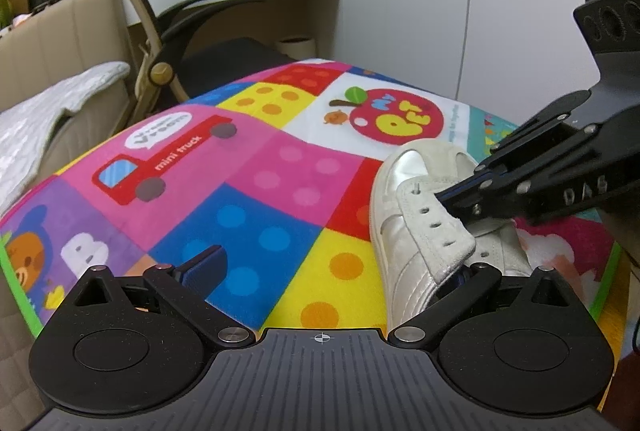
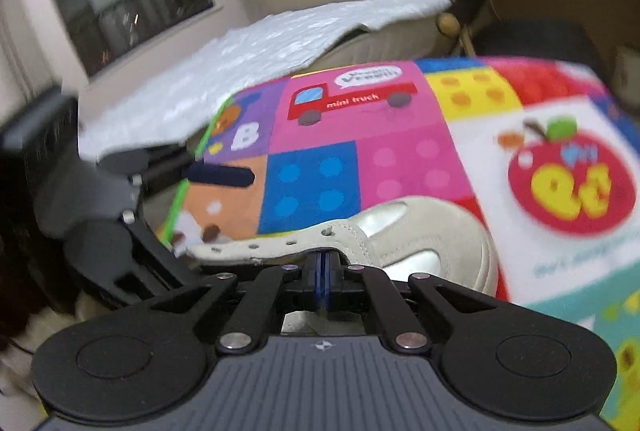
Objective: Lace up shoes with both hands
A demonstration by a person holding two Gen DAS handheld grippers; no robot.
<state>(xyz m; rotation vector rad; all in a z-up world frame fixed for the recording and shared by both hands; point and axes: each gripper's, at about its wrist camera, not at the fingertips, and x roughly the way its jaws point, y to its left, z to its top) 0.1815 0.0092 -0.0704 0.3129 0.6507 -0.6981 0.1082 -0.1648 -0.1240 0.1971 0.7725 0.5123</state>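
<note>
A silver-and-cream sneaker [image 1: 416,231] lies on the mat with its toe pointing away, and I see no lace in its eyelets. My left gripper [image 1: 340,265] is open wide. Its left finger [image 1: 206,263] hovers over the blue square, and its right finger is tucked under the sneaker's near eyelet flap. My right gripper [image 1: 444,197] comes in from the right, shut, with its tips at the tongue between the two eyelet flaps. In the right wrist view the right gripper [image 2: 323,259] is pressed together just below the eyelet flap [image 2: 280,245] with nothing visible between the pads.
A colourful play mat [image 1: 260,171] with truck and apple prints covers the surface. Beyond its far edge stand a stroller frame [image 1: 152,43] and a beige sofa with a white blanket [image 1: 40,123]. A white wall [image 1: 480,11] rises behind. The right wrist view is blurred.
</note>
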